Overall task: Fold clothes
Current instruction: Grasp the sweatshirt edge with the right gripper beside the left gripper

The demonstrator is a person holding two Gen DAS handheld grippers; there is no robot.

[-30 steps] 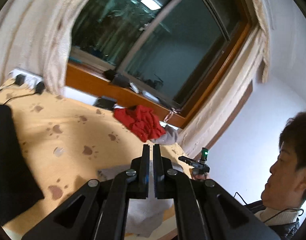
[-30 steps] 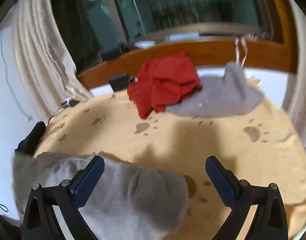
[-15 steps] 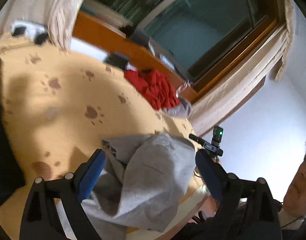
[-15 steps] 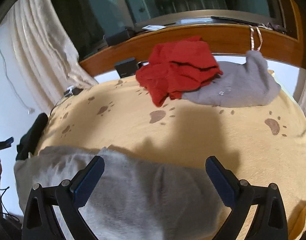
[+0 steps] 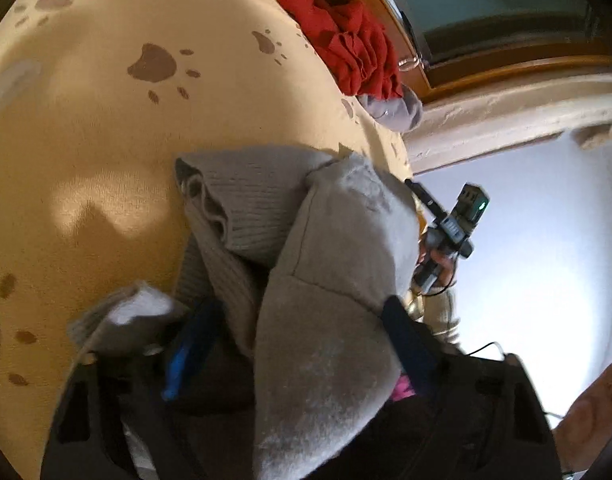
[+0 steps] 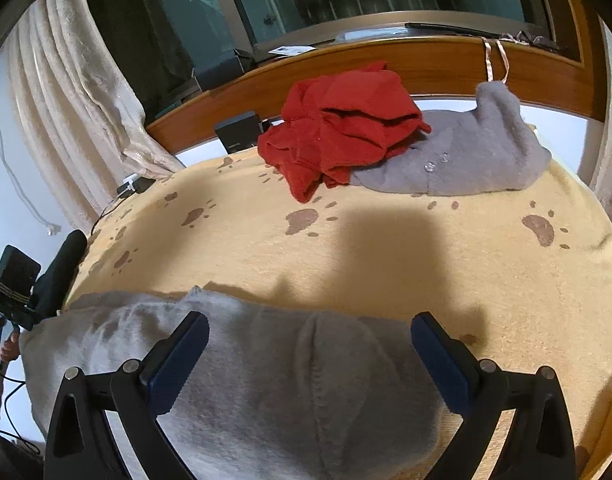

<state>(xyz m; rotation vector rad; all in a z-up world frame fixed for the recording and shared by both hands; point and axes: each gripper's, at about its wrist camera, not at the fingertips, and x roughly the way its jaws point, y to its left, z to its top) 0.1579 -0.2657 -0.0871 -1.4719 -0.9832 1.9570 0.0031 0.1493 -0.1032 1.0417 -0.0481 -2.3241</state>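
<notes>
The grey sweater (image 6: 266, 380) lies bunched at the blanket's (image 6: 385, 248) near edge, well apart from the red garment (image 6: 341, 136). Both grippers, left (image 5: 298, 344) and right (image 6: 306, 344), gape wide over it, holding nothing. Judging by this, re-gripping: each needs an edge.

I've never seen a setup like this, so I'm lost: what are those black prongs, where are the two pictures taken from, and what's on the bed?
A person holds a hand-held gripper in each hand; each carries a camera looking along its two prongs. The left hand-held gripper and right hand-held gripper are both open, holding nothing. A light grey garment lies between the prongs on a yellow paw-print blanket. Farther off, a red garment lies partly on a darker grey one.
</notes>
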